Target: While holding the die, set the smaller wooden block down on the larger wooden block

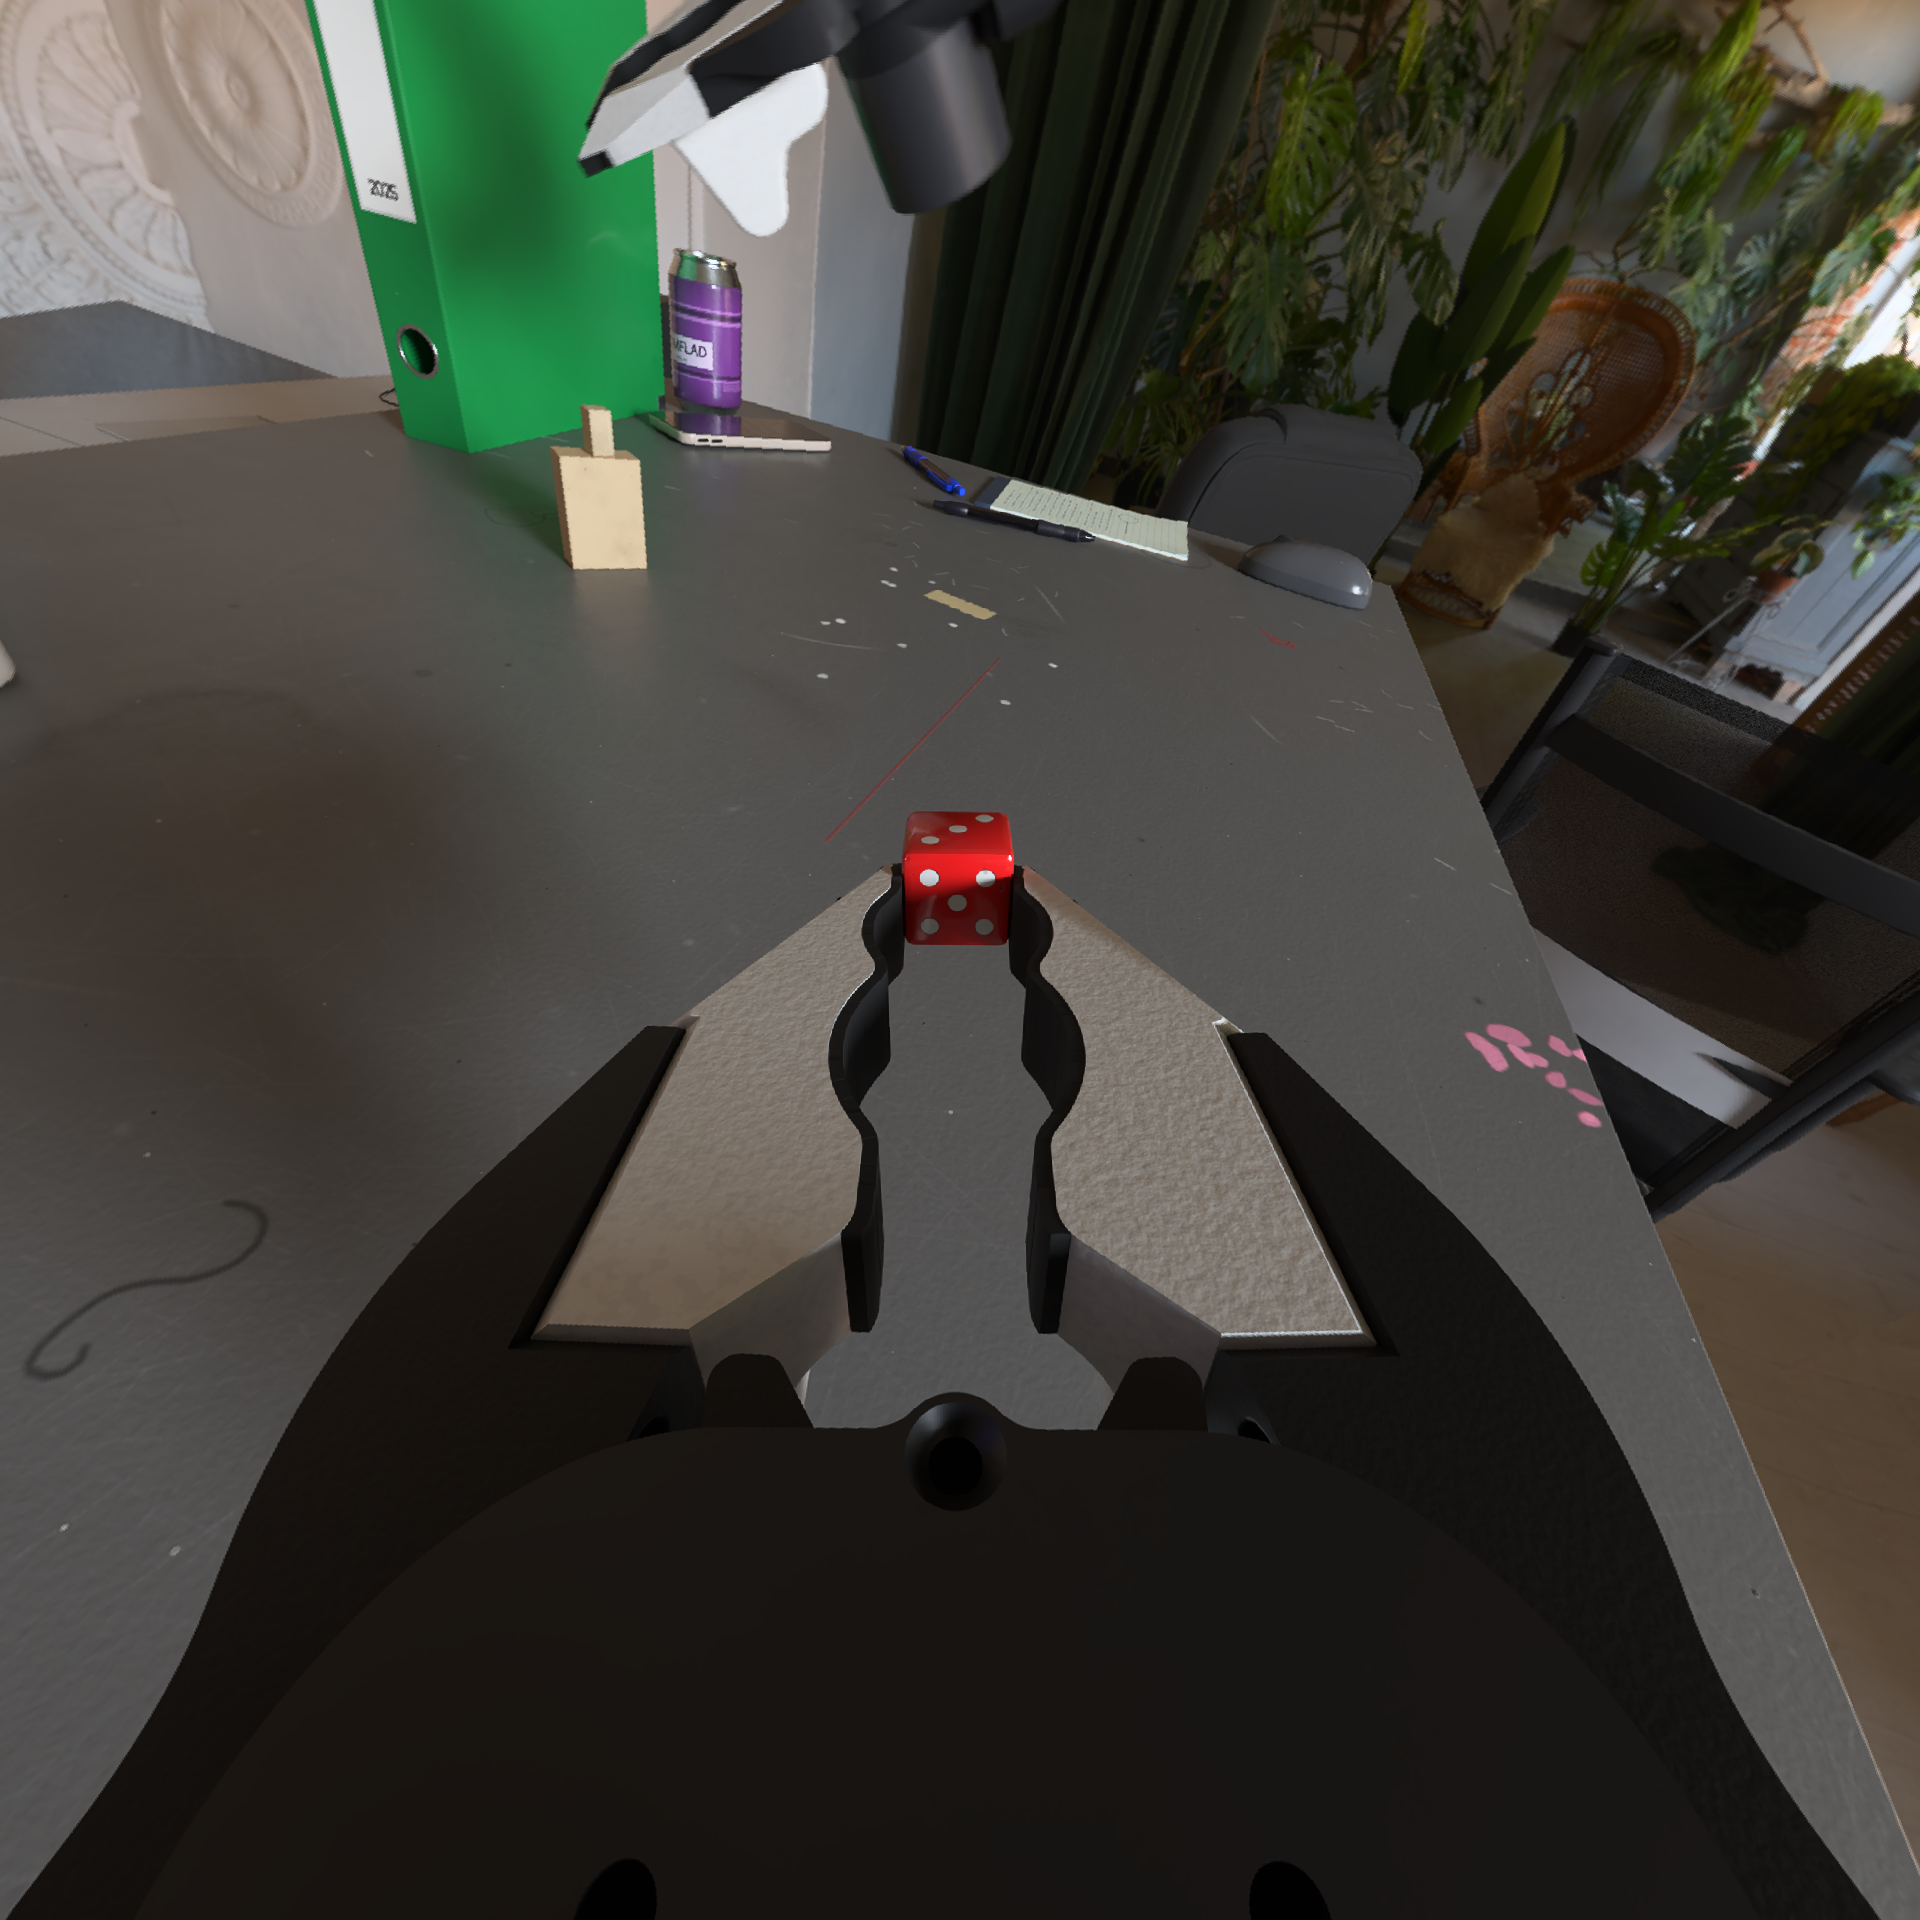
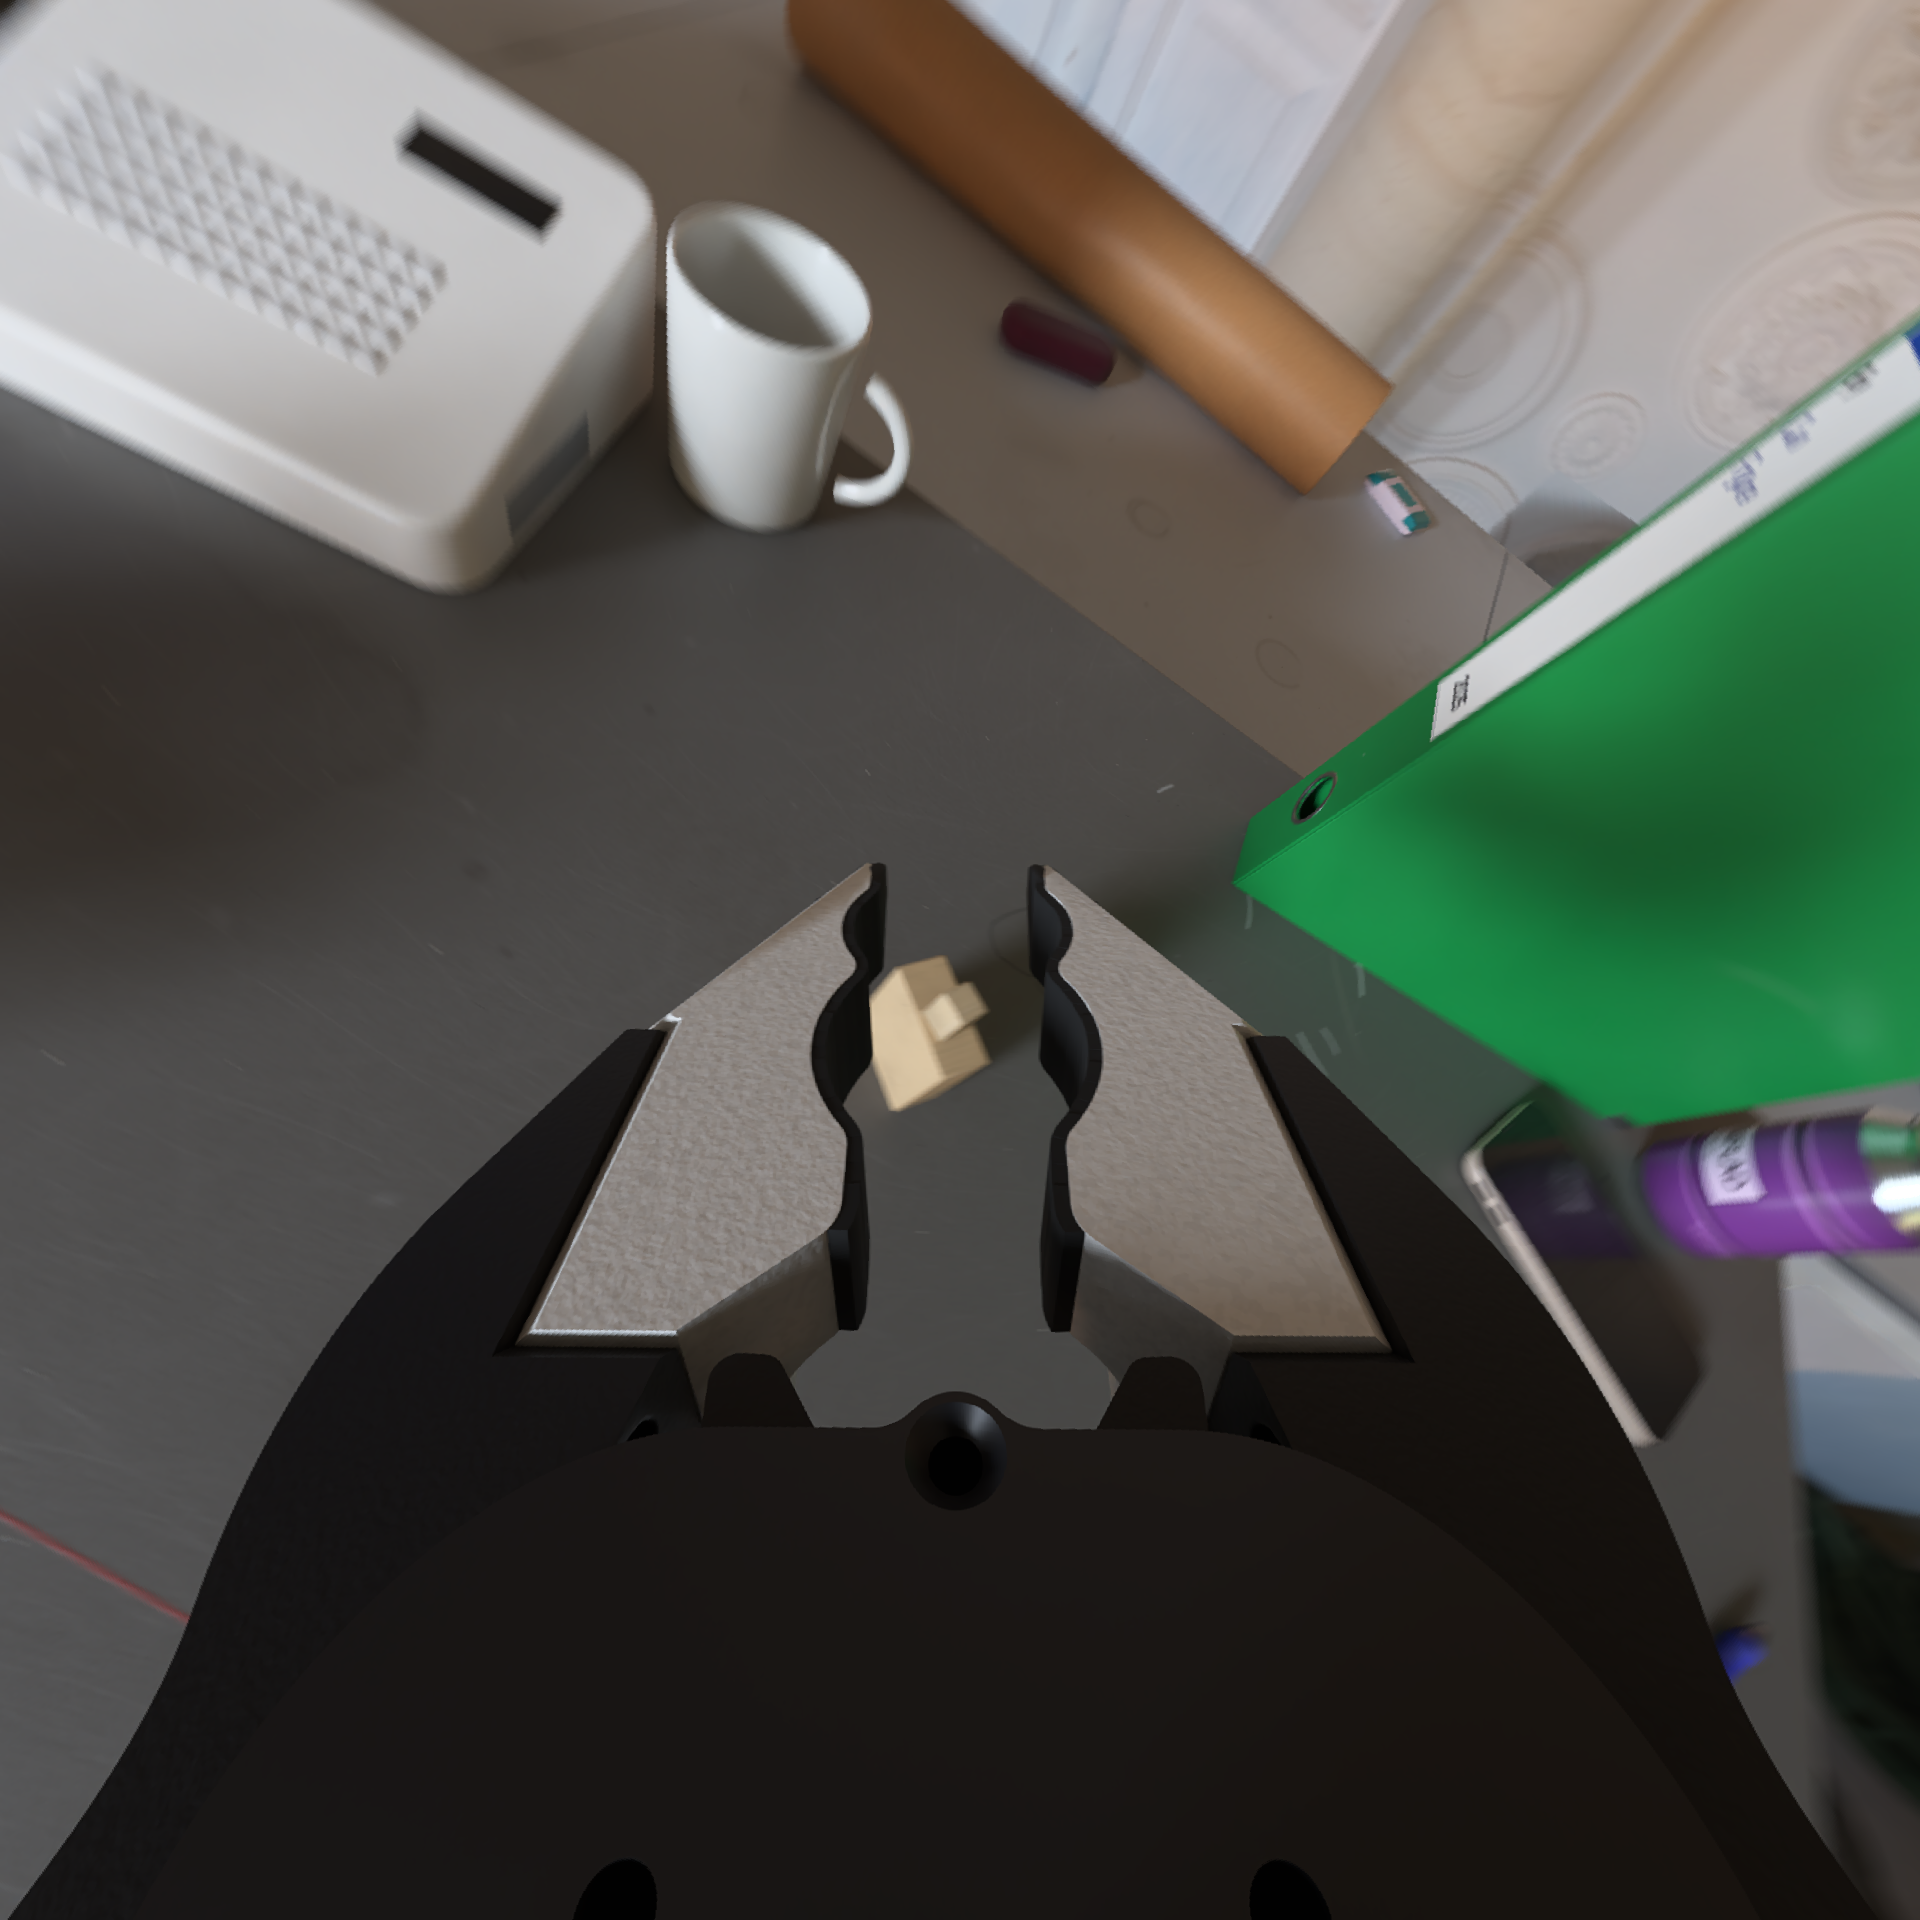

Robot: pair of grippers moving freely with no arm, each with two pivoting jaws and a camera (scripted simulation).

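Small block stands upright atop big block, directly below right gripper (jaws apart, empty); left gripper clamps die, well apart

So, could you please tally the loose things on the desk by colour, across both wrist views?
Red: 1, the die.
Tan wood: 2, the larger wooden block and the smaller wooden block on it.
Green: 1, the binder.
Purple: 1, the can.
White: 2, the mug and the box-like device.
Brown: 1, the cardboard tube.
Total: 8.
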